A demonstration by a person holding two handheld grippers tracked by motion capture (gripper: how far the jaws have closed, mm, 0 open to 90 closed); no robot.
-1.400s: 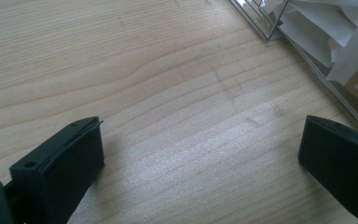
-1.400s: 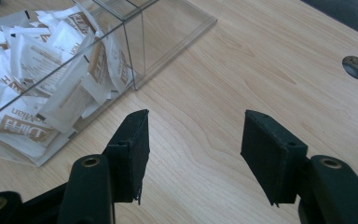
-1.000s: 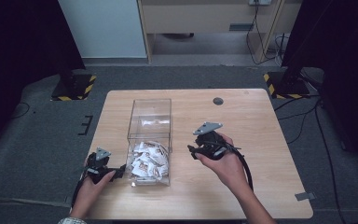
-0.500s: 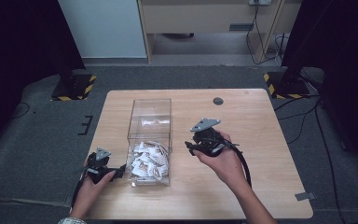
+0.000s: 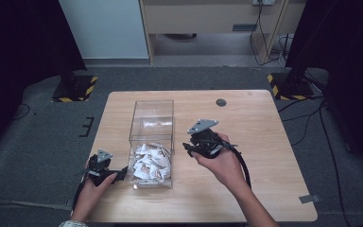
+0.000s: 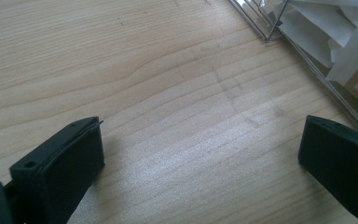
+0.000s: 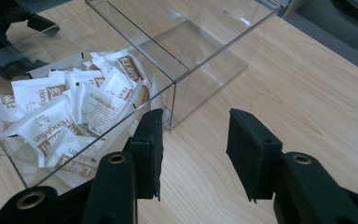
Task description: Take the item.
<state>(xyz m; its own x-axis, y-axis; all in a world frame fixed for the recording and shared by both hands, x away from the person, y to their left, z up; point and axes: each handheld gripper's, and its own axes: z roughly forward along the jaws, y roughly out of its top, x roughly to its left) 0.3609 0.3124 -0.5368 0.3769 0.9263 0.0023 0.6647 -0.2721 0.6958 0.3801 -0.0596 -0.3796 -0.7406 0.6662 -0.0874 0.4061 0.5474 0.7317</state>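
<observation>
The right gripper (image 7: 195,154) is hovering over the wooden table (image 5: 264,142) just beside the clear plastic box (image 5: 152,142), with its jaws partly apart and nothing between them; they have just been closing, and in the right gripper view bare tabletop is showing through the gap. In that view its nearer jaw is standing just in front of the box's side wall, close to the divider that is splitting the box into two compartments, though whether it is touching the wall cannot be told. The white sachets (image 7: 70,112) with brown print are lying heaped in the compartment nearer the person, behind the clear wall and to the left of the jaws; the far compartment is looking bare. The left gripper (image 5: 118,174) is resting low at the other side of the box, near its front corner, its jaws standing wide over bare wood and gripping nothing. In the left gripper view, the box corner and a few sachets are lying beyond its right jaw.
</observation>
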